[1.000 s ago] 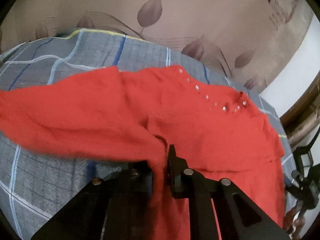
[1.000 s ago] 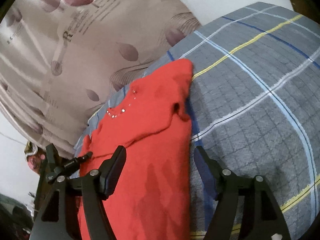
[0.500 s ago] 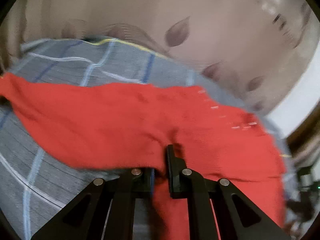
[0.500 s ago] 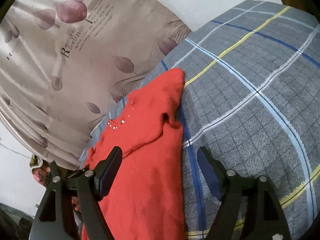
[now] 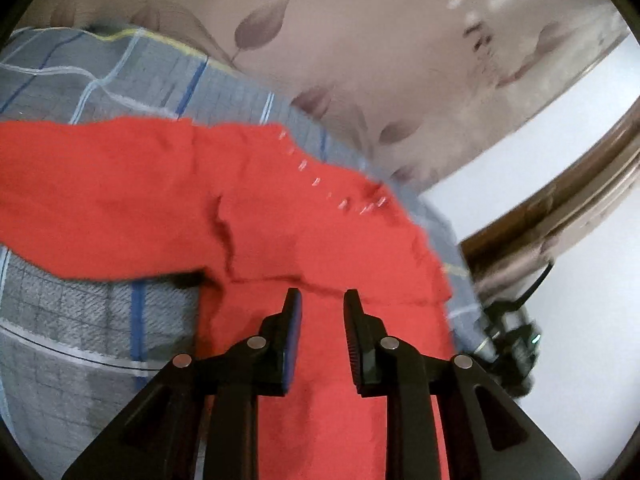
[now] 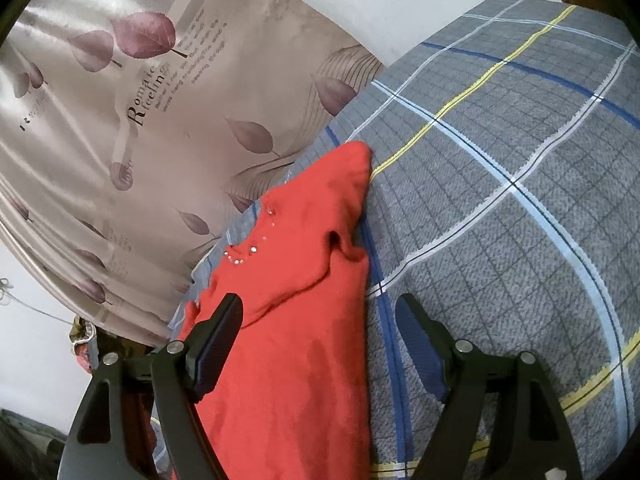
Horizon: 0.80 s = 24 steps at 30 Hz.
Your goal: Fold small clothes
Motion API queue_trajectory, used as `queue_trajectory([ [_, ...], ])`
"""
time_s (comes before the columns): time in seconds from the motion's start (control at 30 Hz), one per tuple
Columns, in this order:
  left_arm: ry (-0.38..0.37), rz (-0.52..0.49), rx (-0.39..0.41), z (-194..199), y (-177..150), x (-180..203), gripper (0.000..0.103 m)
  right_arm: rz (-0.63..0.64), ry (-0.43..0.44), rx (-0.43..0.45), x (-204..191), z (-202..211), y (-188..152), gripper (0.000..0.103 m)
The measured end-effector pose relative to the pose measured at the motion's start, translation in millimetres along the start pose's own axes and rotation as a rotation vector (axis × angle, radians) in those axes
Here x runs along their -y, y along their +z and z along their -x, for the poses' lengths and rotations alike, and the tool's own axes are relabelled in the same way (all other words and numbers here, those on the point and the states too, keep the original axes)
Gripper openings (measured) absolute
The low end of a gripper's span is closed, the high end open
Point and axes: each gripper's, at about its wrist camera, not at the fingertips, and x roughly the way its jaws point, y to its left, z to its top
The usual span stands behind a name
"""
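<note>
Left wrist cam: red sweater [image 5: 280, 216] lies on a bed w/ grey plaid cover [image 5: 80, 320], leaf-print curtain [image 5: 360, 40] behind, white wall to the right. Left claw [image 5: 320, 300] is opening, nothing pinched, sweater just under it.

Right wrist cam: same sweater [image 6: 296, 320] near the bed edge, curtain [image 6: 140, 120] alongside. Right claw [image 6: 320, 308] wide apart, holding nothing.

One red sweater [image 6: 304, 320], one plaid bedcover [image 6: 520, 200], one leaf-print curtain [image 6: 140, 120].
</note>
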Motion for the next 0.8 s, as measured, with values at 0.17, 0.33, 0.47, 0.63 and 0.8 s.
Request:
queue_trajectory([
  [0.17,0.177,-0.016,-0.073,-30.9,7.0,6.4,0.029,-0.003,0.007,0.003,1.3,0.7,0.7,0.077],
  [0.33,0.174,0.143,-0.138,-55.5,6.5,-18.6,0.029,-0.017,0.024,0.021,4.6,5.5,0.1,0.077],
  [0.47,0.117,0.200,-0.077,-57.8,7.8,-28.8,0.040,-0.019,0.029,0.022,4.6,6.1,0.8,0.078],
  [0.63,0.067,0.290,0.008,-62.1,16.3,-39.4,0.039,-0.022,0.033,0.026,4.4,6.9,1.8,0.078],
  [0.8,0.173,0.154,0.053,-59.2,15.6,-26.1,0.006,-0.022,0.035,0.026,5.0,6.8,2.3,0.078],
])
